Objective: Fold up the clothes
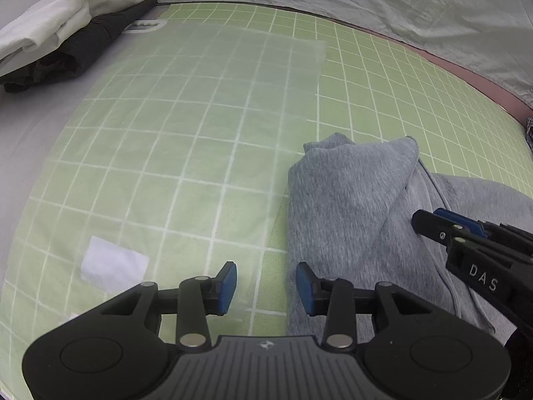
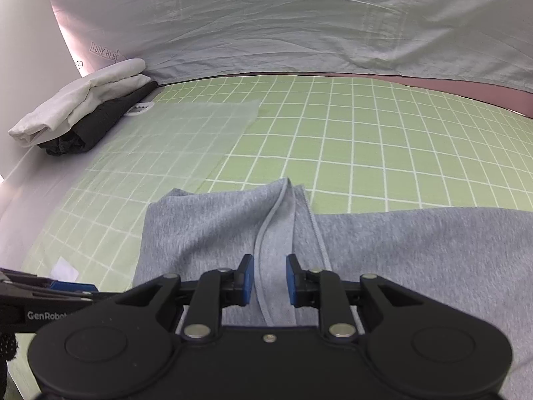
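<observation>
A grey hooded sweatshirt (image 2: 399, 253) lies on the green checked sheet (image 2: 366, 140), its hood (image 2: 213, 220) spread toward the left with a drawcord along its edge. In the left wrist view the hood (image 1: 349, 200) lies at the right. My left gripper (image 1: 266, 288) is open and empty, low over the sheet at the hood's left edge. My right gripper (image 2: 270, 280) is open over the hood's neck opening, its jaws either side of the seam. It also shows in the left wrist view (image 1: 443, 225), above the grey cloth.
A stack of folded clothes, white (image 1: 66, 20) on black (image 1: 83, 50), sits at the far left (image 2: 83, 113). A translucent plastic bag (image 1: 206, 106) lies flat on the sheet. A pale printed cloth (image 2: 266, 26) hangs along the back.
</observation>
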`<state>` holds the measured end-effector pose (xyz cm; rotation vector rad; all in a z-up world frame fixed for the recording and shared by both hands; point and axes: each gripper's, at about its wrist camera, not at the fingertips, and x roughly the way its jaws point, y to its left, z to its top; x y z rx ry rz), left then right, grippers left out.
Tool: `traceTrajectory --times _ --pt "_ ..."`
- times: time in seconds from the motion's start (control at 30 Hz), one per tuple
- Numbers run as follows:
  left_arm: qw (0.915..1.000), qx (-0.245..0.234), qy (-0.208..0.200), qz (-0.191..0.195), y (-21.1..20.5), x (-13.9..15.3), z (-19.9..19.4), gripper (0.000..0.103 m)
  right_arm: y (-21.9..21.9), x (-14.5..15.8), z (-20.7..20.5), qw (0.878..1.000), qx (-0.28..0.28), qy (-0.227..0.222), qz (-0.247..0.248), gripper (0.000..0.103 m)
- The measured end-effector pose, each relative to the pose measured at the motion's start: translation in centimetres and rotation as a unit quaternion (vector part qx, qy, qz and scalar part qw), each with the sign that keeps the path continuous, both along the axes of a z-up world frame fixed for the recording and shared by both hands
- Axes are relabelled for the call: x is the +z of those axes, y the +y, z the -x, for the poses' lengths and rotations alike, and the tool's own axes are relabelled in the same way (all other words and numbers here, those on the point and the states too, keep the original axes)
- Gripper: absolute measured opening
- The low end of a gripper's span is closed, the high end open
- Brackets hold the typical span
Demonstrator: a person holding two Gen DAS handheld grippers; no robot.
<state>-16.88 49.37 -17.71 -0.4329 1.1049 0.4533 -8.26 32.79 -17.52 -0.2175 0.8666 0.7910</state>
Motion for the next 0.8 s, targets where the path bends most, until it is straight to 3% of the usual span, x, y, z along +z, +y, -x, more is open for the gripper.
traceTrajectory --times 0.2,0.33,0.43,0.67,0.8 --pt "0.9999 -0.015 0.005 0.0 -0.1 -0.7 -0.9 0.044 1.5 -1.6 0.0 0.999 0.008 -0.015 0.047 0.02" --pt "0.9999 -0.013 0.001 -0.002 -0.2 -0.8 -0.9 0.046 1.2 -1.6 0.1 0.997 0.006 -0.04 0.058 0.001" --pt "0.9999 -0.013 -0.003 -0.001 -0.3 -0.8 -0.8 0.049 0.7 -1.0 0.0 0.996 -0.015 -0.065 0.062 0.001" --pt "0.9999 -0.016 -0.007 0.0 -0.6 -0.8 -0.7 0.054 1.0 -1.3 0.9 0.997 0.003 -0.053 0.06 0.003" --pt "0.9996 -0.027 -0.007 0.002 -0.7 -0.8 -0.8 0.061 1.6 -1.7 2.0 0.997 0.015 -0.05 0.063 0.01"
